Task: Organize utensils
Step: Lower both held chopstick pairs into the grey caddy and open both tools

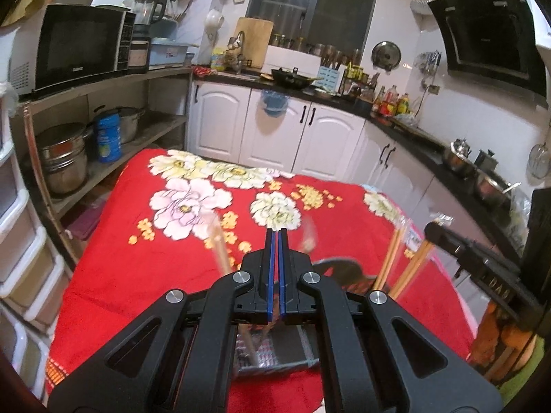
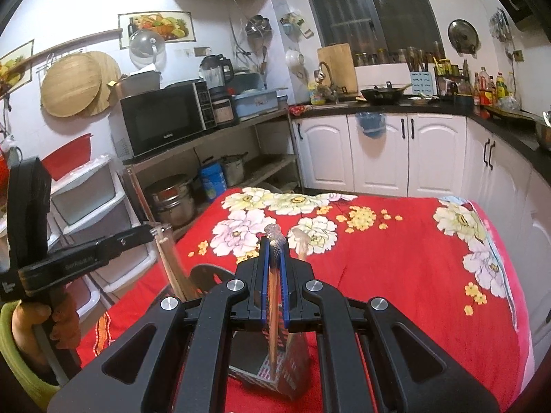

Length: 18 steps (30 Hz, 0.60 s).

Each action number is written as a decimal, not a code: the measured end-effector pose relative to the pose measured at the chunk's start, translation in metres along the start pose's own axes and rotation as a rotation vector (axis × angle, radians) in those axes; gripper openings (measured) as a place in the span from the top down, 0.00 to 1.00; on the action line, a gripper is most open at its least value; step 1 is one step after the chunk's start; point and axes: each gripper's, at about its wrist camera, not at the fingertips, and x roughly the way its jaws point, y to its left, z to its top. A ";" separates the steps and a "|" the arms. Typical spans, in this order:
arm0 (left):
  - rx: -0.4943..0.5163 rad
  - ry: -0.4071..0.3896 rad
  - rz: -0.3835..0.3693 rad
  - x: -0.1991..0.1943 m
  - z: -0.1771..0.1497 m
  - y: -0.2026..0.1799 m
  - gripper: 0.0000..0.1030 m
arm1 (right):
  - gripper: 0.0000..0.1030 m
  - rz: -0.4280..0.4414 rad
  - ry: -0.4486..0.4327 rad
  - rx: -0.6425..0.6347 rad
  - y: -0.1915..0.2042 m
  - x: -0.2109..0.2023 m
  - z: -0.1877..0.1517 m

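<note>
My left gripper (image 1: 277, 233) is shut, and nothing shows between its blue pads. Under it stands a patterned box (image 1: 275, 356) with a blurred stick (image 1: 218, 244) leaning out. In the right wrist view its tip (image 2: 150, 232) touches a clear sleeve over chopsticks (image 2: 170, 265); I cannot tell whether it pinches the sleeve. My right gripper (image 2: 273, 241) is shut on a wooden stick (image 2: 272, 296) with a crinkled top, and the stick's lower end reaches into the box (image 2: 291, 366). From the left, the right gripper (image 1: 431, 229) shows with orange chopsticks (image 1: 391, 258) hanging below its tip.
A red flowered cloth (image 2: 396, 275) covers the table. A dark round object (image 2: 206, 275) sits between the two grippers. Plastic drawers (image 1: 20, 241) and a shelf with a microwave (image 1: 79, 44) stand left, with white cabinets (image 1: 275, 130) behind. A hand in a green sleeve (image 2: 31, 323) holds the left gripper.
</note>
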 end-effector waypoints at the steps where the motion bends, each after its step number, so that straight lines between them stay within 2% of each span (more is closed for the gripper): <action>1: 0.000 0.005 0.005 0.000 -0.003 0.002 1.00 | 0.94 -0.005 0.003 0.002 0.000 0.000 -0.001; 7: 0.024 0.030 0.047 0.000 -0.018 0.006 0.99 | 0.94 -0.023 0.013 0.003 -0.001 -0.003 -0.006; 12: 0.072 0.034 0.088 -0.004 -0.029 0.001 0.90 | 0.94 -0.035 0.022 -0.002 0.000 -0.006 -0.011; 16: 0.101 0.034 0.103 -0.007 -0.036 -0.005 0.79 | 0.93 -0.043 0.028 -0.003 0.000 -0.011 -0.014; 18: 0.110 0.034 0.106 -0.010 -0.039 -0.008 0.77 | 0.84 -0.049 0.027 -0.005 0.000 -0.014 -0.014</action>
